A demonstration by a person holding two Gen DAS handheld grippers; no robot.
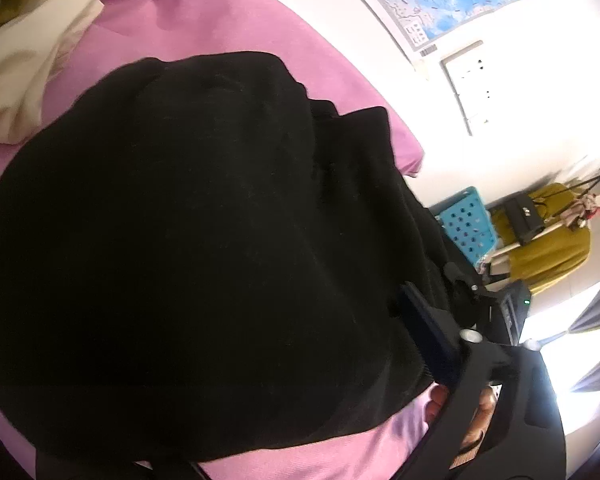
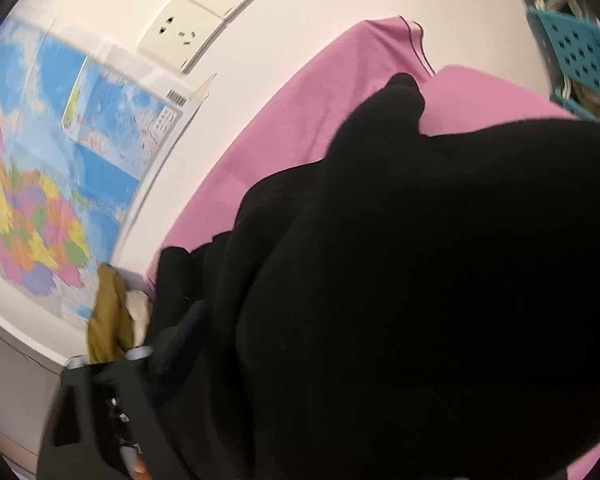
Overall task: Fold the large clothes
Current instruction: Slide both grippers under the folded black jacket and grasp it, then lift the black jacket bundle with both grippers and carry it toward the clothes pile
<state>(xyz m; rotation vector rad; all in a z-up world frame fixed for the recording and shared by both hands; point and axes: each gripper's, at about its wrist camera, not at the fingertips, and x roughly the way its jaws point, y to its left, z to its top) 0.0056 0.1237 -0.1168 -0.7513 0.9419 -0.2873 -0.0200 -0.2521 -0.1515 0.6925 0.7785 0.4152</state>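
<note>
A large black garment [image 1: 180, 240] lies bunched on a pink bed sheet [image 1: 220, 20] and fills most of both views [image 2: 420, 280]. In the left wrist view the other gripper [image 1: 420, 312], the right one, shows at the lower right with a blue pad pressed into the black cloth. In the right wrist view the left gripper [image 2: 180, 328] shows at the lower left, its fingers buried in the black cloth. Each camera's own fingers are hidden under the garment. Both seem shut on the cloth.
A cream cloth [image 1: 28, 72] lies on the bed at the far left. A map [image 2: 40, 180] and wall sockets [image 2: 196, 12] are on the white wall. A blue perforated basket [image 1: 468, 220] and a mustard garment [image 1: 548, 240] on a rack stand beyond the bed.
</note>
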